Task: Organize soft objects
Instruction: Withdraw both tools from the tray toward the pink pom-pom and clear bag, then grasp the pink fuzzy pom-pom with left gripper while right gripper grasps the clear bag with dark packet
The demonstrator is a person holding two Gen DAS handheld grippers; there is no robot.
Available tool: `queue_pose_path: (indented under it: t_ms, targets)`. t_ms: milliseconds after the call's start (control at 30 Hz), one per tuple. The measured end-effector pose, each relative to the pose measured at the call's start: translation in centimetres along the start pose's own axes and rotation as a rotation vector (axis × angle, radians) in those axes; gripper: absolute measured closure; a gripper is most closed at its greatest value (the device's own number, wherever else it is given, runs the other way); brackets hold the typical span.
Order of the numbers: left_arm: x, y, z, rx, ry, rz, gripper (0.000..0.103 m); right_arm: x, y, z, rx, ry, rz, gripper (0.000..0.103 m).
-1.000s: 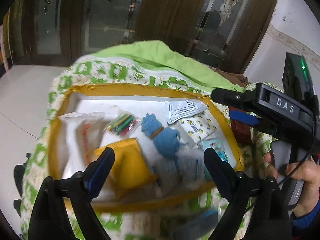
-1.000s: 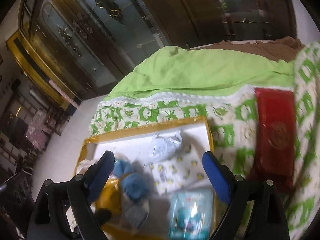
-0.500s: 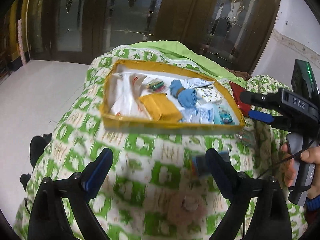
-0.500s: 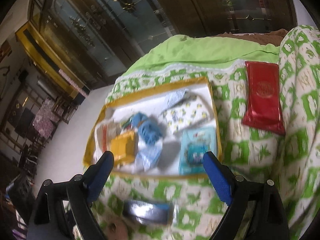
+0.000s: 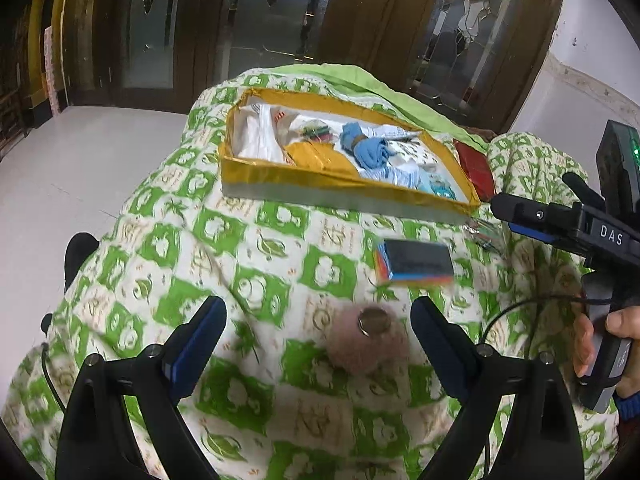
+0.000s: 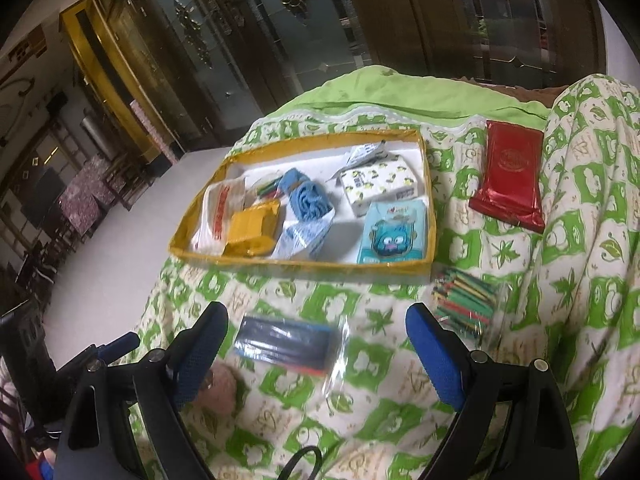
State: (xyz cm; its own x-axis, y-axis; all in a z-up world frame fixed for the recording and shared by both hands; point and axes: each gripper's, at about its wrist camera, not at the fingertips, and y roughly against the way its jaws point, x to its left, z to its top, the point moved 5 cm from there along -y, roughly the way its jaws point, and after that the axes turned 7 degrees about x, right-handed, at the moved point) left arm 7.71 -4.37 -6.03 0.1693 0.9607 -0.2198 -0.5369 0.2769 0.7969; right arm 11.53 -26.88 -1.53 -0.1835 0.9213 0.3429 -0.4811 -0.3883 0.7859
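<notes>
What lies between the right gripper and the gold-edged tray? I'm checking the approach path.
In the right wrist view, a dark packet in clear plastic lies on the green-patterned quilt between the open right gripper and the tray.

"DAS" — on right gripper (image 5: 520, 216) body

This is a room in a home, a living or sleeping space. A soft quilt printed with green and cream squares (image 6: 580, 184) lies in folds over a padded surface, with a plain lime-green blanket (image 6: 400, 92) behind it. Tall dark wooden doors with frosted, leaf-patterned glass panels (image 5: 476, 36) line the back. A gold-framed glass display cabinet (image 6: 120, 56) stands to the left, above a pale tiled floor (image 5: 80, 160). Farther off, dim furniture is too small to identify.
</notes>
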Motion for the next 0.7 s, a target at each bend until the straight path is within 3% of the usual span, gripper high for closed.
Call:
queue_pose_path:
  t_ms: [333, 700]
  targets:
    - [-1.9, -0.5, -1.2, 0.021, -0.078, 0.016, 0.01, -0.5, 0.0, -0.6, 0.013, -0.003, -0.011, 0.01]
    - [-2.3, -1.1, -1.7, 0.046, -0.096, 0.011, 0.01, 0.4, -1.2, -1.0, 0.05, 0.048, -0.021, 0.01]
